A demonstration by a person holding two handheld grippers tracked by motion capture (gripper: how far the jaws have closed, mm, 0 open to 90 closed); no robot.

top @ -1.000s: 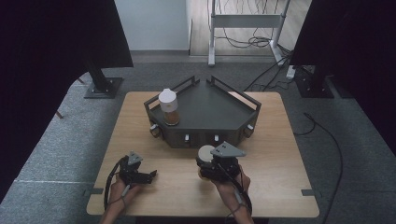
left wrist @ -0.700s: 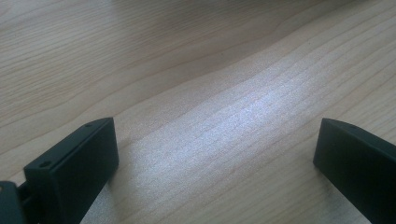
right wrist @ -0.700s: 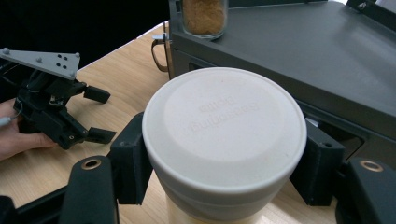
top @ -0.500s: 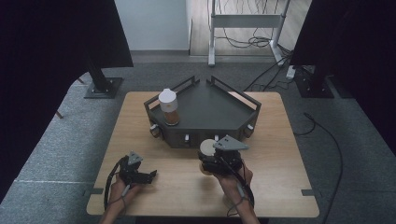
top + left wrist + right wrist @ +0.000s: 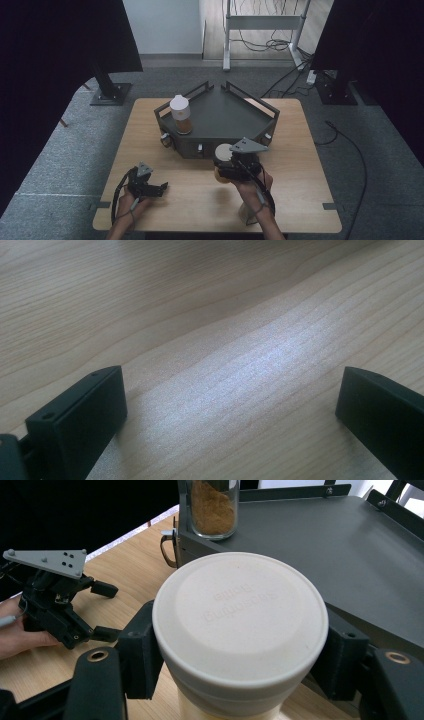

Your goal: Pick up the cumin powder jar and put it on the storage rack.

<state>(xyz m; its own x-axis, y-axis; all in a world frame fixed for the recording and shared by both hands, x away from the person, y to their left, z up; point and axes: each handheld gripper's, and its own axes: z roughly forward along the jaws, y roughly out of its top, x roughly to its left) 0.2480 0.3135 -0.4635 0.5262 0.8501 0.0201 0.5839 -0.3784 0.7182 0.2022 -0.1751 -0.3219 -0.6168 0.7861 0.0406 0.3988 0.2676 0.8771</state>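
A jar with a cream lid [image 5: 223, 151] is clamped in my right gripper [image 5: 226, 168], just in front of the dark grey angular platform [image 5: 225, 117]. In the right gripper view the lid [image 5: 240, 625] sits between the two black jaws of my right gripper [image 5: 240, 660], which press on the jar's neck from both sides. A second jar [image 5: 181, 116] with a white lid and brown powder stands on the platform's left corner; its glass body [image 5: 212, 505] shows ahead. My left gripper [image 5: 159, 188] rests open on the wooden table [image 5: 300, 150] at the near left, and my left gripper [image 5: 230, 390] has nothing between its jaws.
The platform has low rails along its back edges and small knobs on its front face [image 5: 200, 148]. Black stands and cables lie on the grey floor beyond the table. A person's hands hold both grippers at the table's near edge.
My right gripper has carried the cream-lidded jar away from the person, toward the platform's front edge. The left gripper has stayed where it was.
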